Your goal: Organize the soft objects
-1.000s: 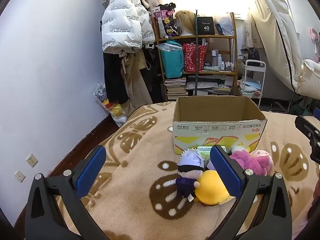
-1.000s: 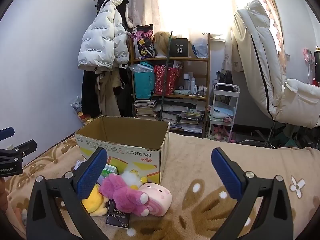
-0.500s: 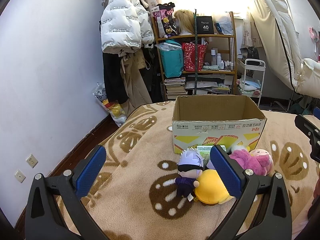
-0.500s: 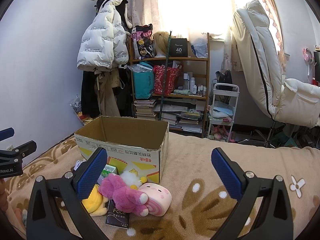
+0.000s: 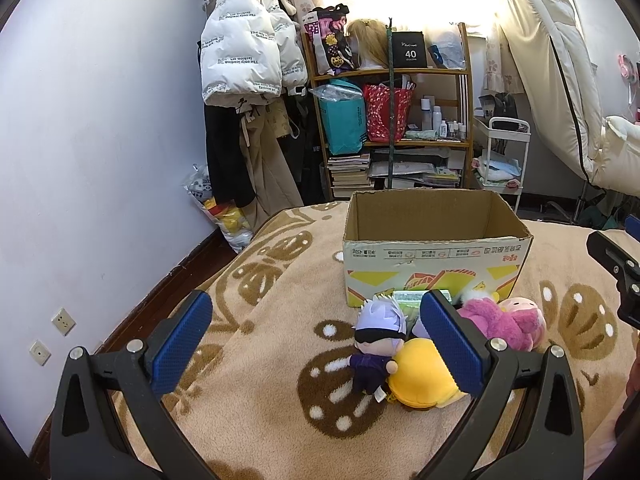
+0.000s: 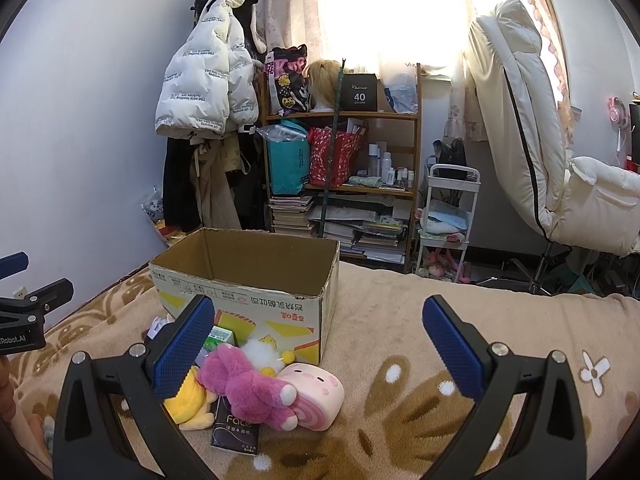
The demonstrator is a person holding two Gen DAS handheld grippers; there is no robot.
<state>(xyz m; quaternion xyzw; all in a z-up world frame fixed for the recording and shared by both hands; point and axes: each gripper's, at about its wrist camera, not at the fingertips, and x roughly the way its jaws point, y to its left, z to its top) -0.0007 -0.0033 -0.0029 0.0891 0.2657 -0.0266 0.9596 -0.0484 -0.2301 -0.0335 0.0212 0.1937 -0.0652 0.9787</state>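
An open cardboard box (image 5: 436,256) stands on the patterned blanket; it also shows in the right wrist view (image 6: 248,288). Soft toys lie in front of it: a white-haired doll (image 5: 374,344), a yellow plush (image 5: 420,376), a magenta plush (image 6: 248,380) and a pink roll-shaped plush (image 6: 316,394). My left gripper (image 5: 316,344) is open and empty, above the blanket left of the doll. My right gripper (image 6: 318,348) is open and empty, above the pink plush, near the box corner.
A dark "Face" packet (image 6: 236,428) and a green pack (image 6: 218,336) lie among the toys. Beyond the bed stand a cluttered wooden shelf (image 6: 344,184), hanging coats (image 6: 204,92), a white trolley (image 6: 448,216) and a cream recliner (image 6: 532,152).
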